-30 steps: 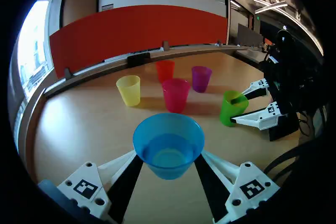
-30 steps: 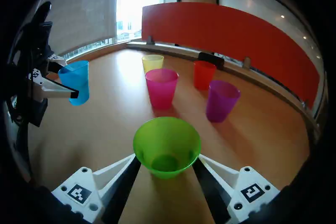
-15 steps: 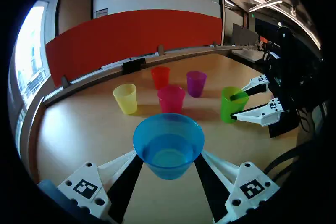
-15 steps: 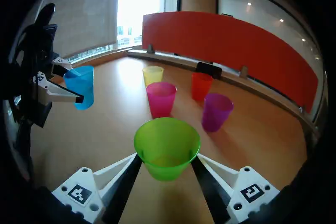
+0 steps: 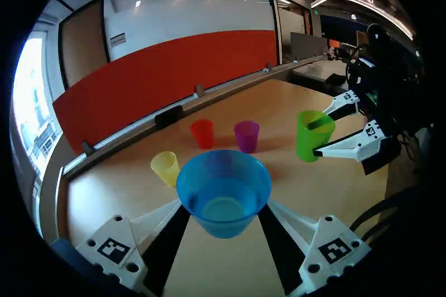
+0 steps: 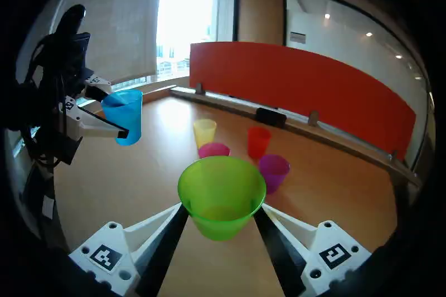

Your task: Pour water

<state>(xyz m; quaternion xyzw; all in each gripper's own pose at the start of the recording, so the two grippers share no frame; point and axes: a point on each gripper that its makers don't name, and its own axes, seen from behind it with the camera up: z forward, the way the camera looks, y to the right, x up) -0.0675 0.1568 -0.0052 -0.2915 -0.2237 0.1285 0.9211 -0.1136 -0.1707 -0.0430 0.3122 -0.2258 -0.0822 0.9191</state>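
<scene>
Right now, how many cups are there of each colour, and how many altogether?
blue cup: 1
green cup: 1
yellow cup: 1
pink cup: 1
red cup: 1
purple cup: 1
Total: 6 cups

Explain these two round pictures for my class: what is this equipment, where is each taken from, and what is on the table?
There is no robot here. A person holds a pair of tongs in each hand, and each pair carries a wide-angle camera that looks along its two fingers. The left gripper view shows the left tongs clamped on a blue cup that seems to hold water. The right gripper view shows the right tongs clamped on a green cup. Each view also catches the other tongs off to one side. On the wooden table stand a yellow cup, a pink cup, a red cup and a purple cup.
</scene>
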